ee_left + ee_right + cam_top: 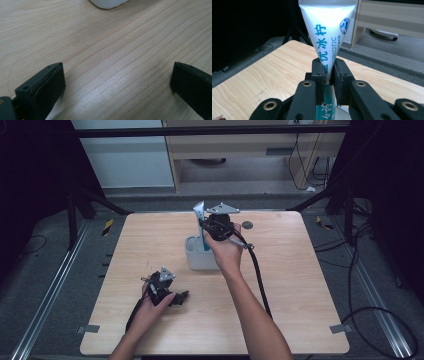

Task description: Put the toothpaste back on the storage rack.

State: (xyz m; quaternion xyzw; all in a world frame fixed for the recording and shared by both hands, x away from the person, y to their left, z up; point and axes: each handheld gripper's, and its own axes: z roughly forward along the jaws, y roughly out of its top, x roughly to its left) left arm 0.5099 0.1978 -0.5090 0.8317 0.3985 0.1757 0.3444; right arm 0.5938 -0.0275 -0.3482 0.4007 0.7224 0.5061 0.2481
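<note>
Our right gripper (328, 72) pinches the white plastic toothpaste tube (327, 30) upright at centre frame, its long axis vertical, lower end in the white cup (200, 256) directly below. Our left gripper (117, 82) rests wide apart, empty, lower left.

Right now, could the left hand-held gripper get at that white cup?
Probably yes. The left hand-held gripper rests open on the table, with bare wood up to the white cup. The right hand-held gripper holds a toothpaste tube above it.
</note>
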